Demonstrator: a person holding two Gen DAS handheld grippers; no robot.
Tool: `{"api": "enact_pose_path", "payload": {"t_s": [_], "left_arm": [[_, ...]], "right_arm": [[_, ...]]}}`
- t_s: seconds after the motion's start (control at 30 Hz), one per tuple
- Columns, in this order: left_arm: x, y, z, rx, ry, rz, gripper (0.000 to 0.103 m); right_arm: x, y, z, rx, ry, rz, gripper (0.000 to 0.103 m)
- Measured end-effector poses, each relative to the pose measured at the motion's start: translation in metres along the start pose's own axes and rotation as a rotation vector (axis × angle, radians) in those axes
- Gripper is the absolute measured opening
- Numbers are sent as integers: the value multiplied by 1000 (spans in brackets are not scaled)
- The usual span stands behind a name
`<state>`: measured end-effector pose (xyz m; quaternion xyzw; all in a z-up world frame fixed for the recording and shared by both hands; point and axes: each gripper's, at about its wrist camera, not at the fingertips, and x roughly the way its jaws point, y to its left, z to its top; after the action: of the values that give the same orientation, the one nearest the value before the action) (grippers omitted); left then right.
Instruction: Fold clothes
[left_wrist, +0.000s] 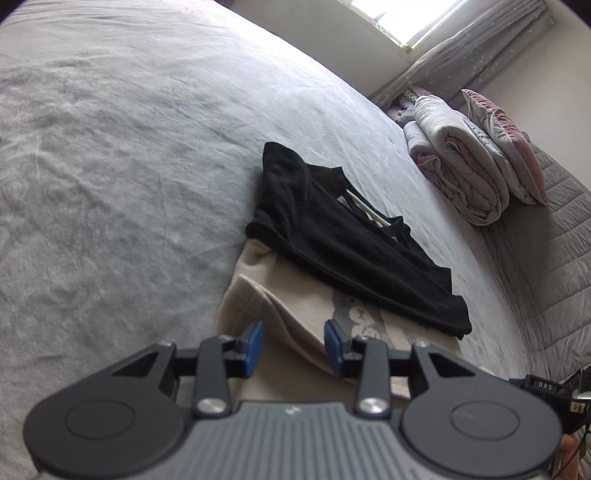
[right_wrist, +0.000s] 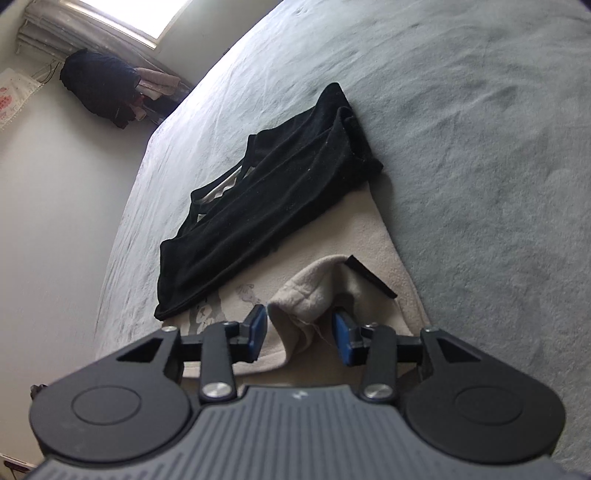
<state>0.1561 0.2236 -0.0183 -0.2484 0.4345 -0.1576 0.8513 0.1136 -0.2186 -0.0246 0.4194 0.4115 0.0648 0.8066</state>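
Two garments lie on a grey bed (left_wrist: 110, 155). A black garment (left_wrist: 354, 247), folded into a long narrow band, rests with its near long edge overlapping the far end of a beige garment (left_wrist: 295, 306); its long axis runs crosswise to both cameras, from far left to near right in the left wrist view and from near left to far right in the right wrist view (right_wrist: 266, 199). Its neckline, with a pale label showing, faces away from the cameras. The beige garment (right_wrist: 369, 236) lies flat between the black band and the grippers, its long axis running away from them, with a grey print partly visible at the black garment's edge. The left gripper (left_wrist: 293, 347) is low over a raised fold of beige cloth; its blue-padded fingers (left_wrist: 253, 347) are spread apart with nothing pinched between them. The right gripper (right_wrist: 301, 334) likewise has its fingers (right_wrist: 341, 338) released, straddling a bunched-up beige sleeve end (right_wrist: 306, 291) without closing on it. A rolled quilt (left_wrist: 458, 166) and a pillow (left_wrist: 506, 144) sit at the bed's far right side.
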Motion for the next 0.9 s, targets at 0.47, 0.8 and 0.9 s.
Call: {"api": "enact_pose_path", "payload": {"t_s": [0.47,0.8,0.9], "left_arm": [[-1,3,4,21,-133,128,54],[9,1,-4,223,-97,251,44],[14,1,-6,250,-94,238,30]], "right_arm": [[-9,30,-5,-258,-271,-281,45],[20,33,-13,-537,-266,-409,45],[27,31,-13,-605,-270,-424,45]]}}
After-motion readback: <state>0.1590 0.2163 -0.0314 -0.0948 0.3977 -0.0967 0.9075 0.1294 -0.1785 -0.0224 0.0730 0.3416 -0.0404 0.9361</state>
